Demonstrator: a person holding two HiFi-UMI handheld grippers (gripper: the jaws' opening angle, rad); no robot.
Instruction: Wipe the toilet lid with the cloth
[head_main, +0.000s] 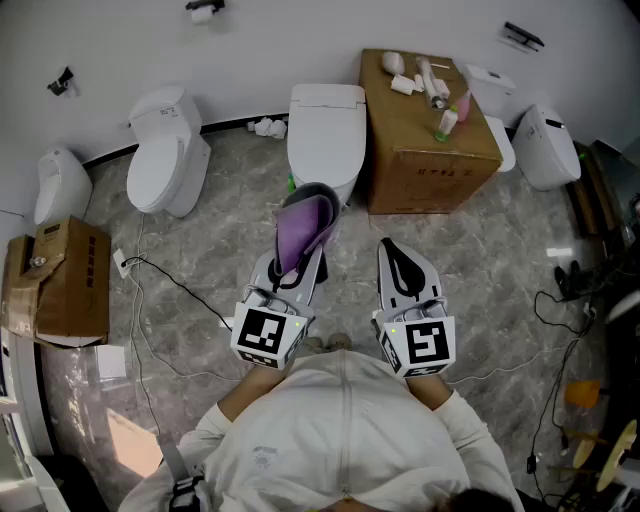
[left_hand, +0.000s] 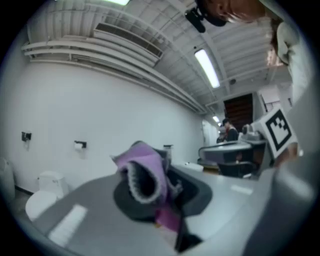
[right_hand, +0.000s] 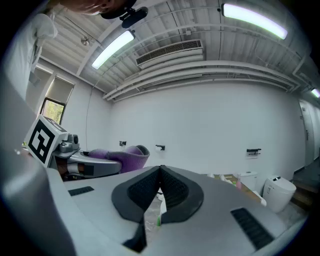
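Head view: the purple cloth is clamped in my left tongs, on the near side of the middle toilet's closed lid. My right tongs, just right, are pressed together on nothing. A cardboard box stands right of that toilet.

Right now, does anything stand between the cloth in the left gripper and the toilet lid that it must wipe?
Nothing visible does. The left gripper holds the purple cloth just before the closed toilet lid, which is bare. The cardboard box stands beside the toilet, off the path.
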